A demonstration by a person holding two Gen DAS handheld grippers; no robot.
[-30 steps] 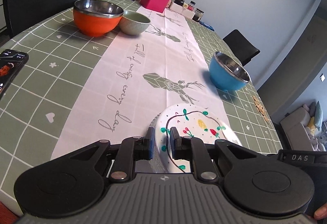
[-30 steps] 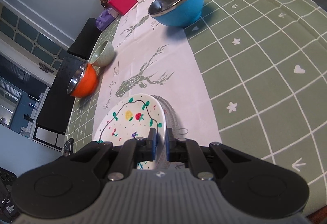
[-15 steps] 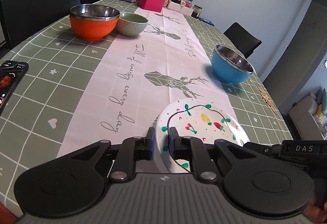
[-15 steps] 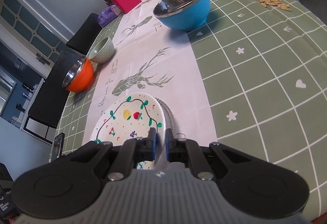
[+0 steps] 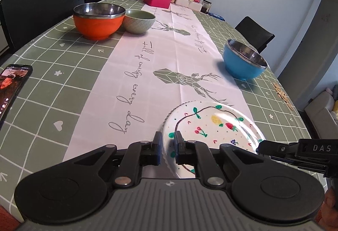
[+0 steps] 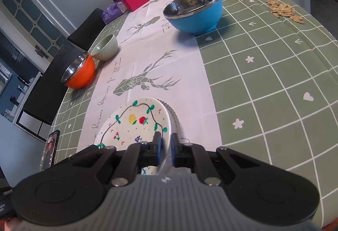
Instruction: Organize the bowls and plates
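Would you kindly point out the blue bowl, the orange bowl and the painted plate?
blue bowl [image 5: 240, 66], left wrist view, outer wall.
orange bowl [image 5: 97, 25], left wrist view, outer wall.
painted plate [image 6: 135, 123], right wrist view, painted face.

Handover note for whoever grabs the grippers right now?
Left gripper: jaws shut on the near-left rim of the painted plate.
Right gripper: jaws shut on the same plate's right rim.
The plate sits near the table's front edge, on the white runner.
The orange bowl and green bowl touch, far left. The blue bowl stands alone, right.
Done: plate gripped. Left: place it, gather the bowls.
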